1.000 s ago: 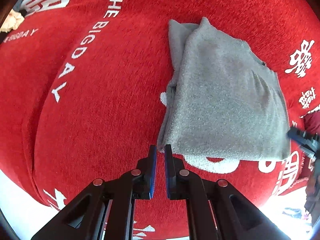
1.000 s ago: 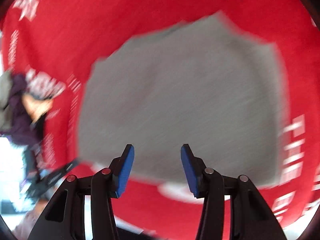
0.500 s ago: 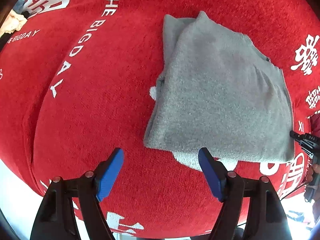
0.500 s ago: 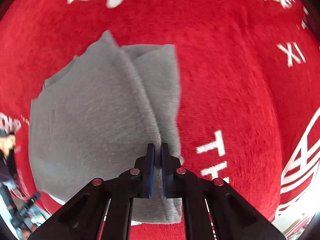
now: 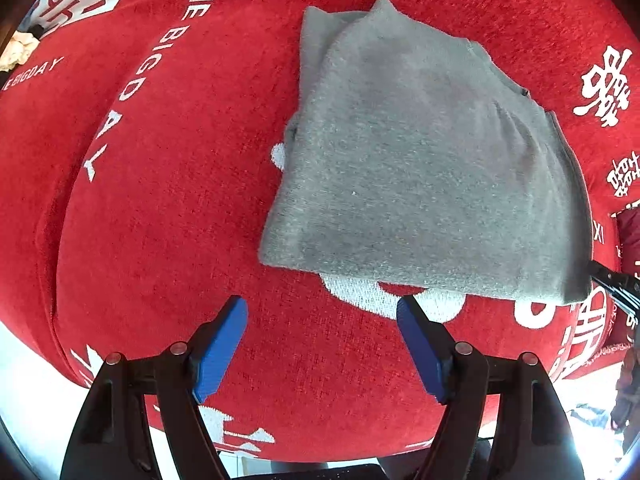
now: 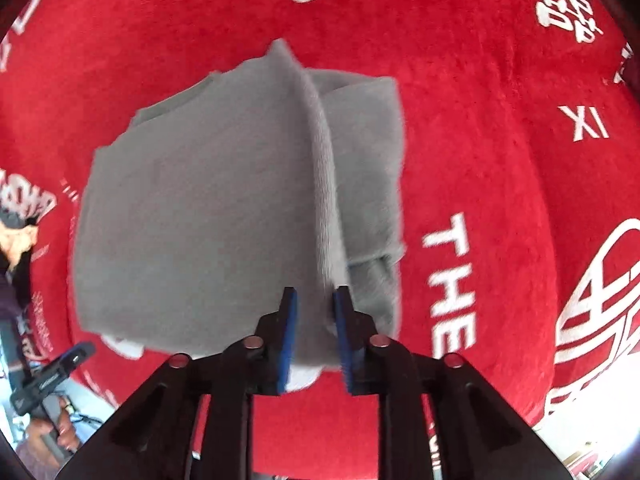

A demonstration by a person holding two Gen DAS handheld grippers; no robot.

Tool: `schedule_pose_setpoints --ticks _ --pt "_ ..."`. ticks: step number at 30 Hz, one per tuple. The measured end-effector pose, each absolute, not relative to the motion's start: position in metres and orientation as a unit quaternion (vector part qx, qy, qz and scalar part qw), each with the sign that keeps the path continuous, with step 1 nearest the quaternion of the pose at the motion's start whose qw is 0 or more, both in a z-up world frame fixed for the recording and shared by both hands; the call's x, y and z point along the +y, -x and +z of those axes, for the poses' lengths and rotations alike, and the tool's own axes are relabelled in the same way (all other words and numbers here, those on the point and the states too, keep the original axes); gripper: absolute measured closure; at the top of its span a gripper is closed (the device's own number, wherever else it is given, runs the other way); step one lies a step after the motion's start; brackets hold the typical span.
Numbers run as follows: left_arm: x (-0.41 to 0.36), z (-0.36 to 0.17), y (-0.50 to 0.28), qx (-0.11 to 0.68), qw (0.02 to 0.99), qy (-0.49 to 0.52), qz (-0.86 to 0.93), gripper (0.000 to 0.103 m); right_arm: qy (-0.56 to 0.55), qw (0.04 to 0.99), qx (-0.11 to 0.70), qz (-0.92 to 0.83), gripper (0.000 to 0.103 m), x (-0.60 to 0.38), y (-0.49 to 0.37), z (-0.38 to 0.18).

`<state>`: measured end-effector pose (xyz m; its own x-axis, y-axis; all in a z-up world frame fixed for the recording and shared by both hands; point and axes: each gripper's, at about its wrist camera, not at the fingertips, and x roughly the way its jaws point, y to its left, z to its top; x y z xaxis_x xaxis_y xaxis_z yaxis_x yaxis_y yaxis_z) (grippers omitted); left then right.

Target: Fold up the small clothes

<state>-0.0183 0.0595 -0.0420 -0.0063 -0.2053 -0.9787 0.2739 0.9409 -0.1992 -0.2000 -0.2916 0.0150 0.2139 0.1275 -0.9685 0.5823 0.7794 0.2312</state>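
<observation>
A folded grey knit garment point(image 5: 420, 168) lies on a red plush blanket point(image 5: 160, 220) with white lettering. My left gripper point(image 5: 320, 306) hangs open just short of the garment's near edge, with nothing between its blue pads. In the right wrist view the same garment point(image 6: 200, 220) shows a raised fold ridge running toward me. My right gripper point(image 6: 316, 292) straddles the near end of that ridge. Its jaws are opening, with the grey cloth still between the pads, which stand a little apart from it.
The red blanket point(image 6: 480, 120) covers the whole surface and drops off at its near edge in both views. A black tool part point(image 5: 612, 280) pokes in at the garment's right corner. A person's hand point(image 6: 60, 432) and clutter show at the lower left.
My left jaws went from shut to wide open and stayed so. My right jaws closed on the garment's fold ridge half a second ago and have now parted slightly; that view slid across the garment.
</observation>
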Motion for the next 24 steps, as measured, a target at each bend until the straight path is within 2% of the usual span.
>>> schedule_pose_setpoints --ticks 1,3,12,24 --pt "0.059 -0.042 0.019 0.689 0.704 -0.025 -0.171 0.026 -0.298 0.723 0.606 -0.145 0.058 -0.283 0.2 0.018" --pt "0.061 -0.042 0.019 0.689 0.704 -0.022 -0.17 0.026 -0.312 0.721 0.608 -0.117 0.048 -0.271 0.202 0.018" --pt "0.07 -0.046 0.022 0.692 0.704 -0.021 -0.16 0.026 -0.324 0.699 0.637 0.001 0.048 -0.197 0.174 -0.001" --pt "0.08 -0.048 0.023 0.696 0.7 0.012 -0.161 0.026 -0.362 0.668 0.649 0.045 0.048 -0.149 0.16 -0.025"
